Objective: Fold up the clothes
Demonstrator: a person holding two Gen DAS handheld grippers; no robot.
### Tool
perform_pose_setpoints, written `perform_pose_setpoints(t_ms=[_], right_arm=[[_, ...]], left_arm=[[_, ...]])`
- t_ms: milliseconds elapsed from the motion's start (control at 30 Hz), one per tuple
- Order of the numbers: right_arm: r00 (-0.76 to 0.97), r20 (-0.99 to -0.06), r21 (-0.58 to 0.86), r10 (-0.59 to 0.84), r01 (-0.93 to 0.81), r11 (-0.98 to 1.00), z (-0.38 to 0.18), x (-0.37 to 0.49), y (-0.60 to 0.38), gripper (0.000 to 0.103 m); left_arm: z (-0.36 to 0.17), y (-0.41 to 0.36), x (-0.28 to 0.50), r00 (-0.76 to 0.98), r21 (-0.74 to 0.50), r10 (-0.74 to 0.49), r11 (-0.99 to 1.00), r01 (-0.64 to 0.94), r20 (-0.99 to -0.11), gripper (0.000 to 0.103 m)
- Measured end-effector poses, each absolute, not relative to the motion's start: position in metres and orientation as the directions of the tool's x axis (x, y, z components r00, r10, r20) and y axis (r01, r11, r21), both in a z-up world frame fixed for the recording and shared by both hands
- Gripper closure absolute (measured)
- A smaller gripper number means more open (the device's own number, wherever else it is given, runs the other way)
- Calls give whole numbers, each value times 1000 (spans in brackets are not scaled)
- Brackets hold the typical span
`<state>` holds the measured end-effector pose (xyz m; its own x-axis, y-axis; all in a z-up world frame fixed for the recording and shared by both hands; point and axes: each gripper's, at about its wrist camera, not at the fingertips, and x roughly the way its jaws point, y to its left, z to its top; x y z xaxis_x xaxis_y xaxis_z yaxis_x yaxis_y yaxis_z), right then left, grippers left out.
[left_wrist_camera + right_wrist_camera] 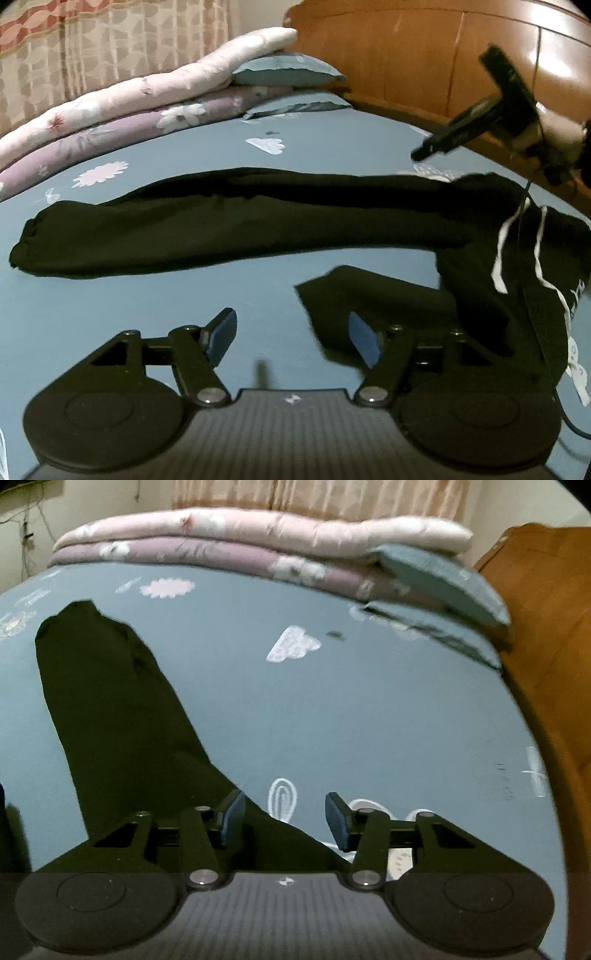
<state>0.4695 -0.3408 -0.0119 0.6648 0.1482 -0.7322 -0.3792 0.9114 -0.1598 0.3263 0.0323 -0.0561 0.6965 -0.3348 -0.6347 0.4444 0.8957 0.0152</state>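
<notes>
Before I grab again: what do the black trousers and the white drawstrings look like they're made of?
Black trousers: soft matte knit, probably jersey or fleece; no sheen, they lie limp with a gathered cuff. White drawstrings: flat woven tape, likely cotton or polyester; they fall as thin ribbons. Exact fibre can't be told.

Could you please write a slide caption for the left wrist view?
Left claw open above the blue bedsheet, beside black trousers with white drawstrings.

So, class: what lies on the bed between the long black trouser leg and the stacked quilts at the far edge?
Nothing but bare blue bedsheet with white printed flowers, seen in the left wrist view between the black trousers and the folded quilts.
</notes>
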Motion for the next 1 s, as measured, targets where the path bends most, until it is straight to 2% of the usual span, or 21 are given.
perform_pose_setpoints(t_ms=[267, 433, 667, 800, 900, 1000], right_arm=[[616, -783, -305, 90, -505, 808, -47, 449, -314, 50], [601, -790, -320, 119, -570, 757, -47, 441, -310, 50], [645, -723, -184, 247, -525, 831, -17, 478, -340, 48], [577, -771, -115, 269, -541, 833, -42, 504, -341, 48], [530, -806, -123, 264, -586, 801, -60, 508, -336, 49], [510, -812, -97, 284, -597, 796, -63, 501, -337, 52]], left_arm=[[-64, 43, 341, 690, -24, -321, 915, 403, -649, 33], [-65, 40, 340, 685, -16, -334, 905, 426, -647, 33], [-67, 42, 340, 677, -42, -365, 896, 443, -639, 33], [-70, 41, 341, 672, -39, -360, 896, 443, -647, 33], [-70, 41, 342, 672, -41, -358, 898, 438, -649, 33], [-71, 43, 343, 670, -48, -356, 901, 432, -651, 32]])
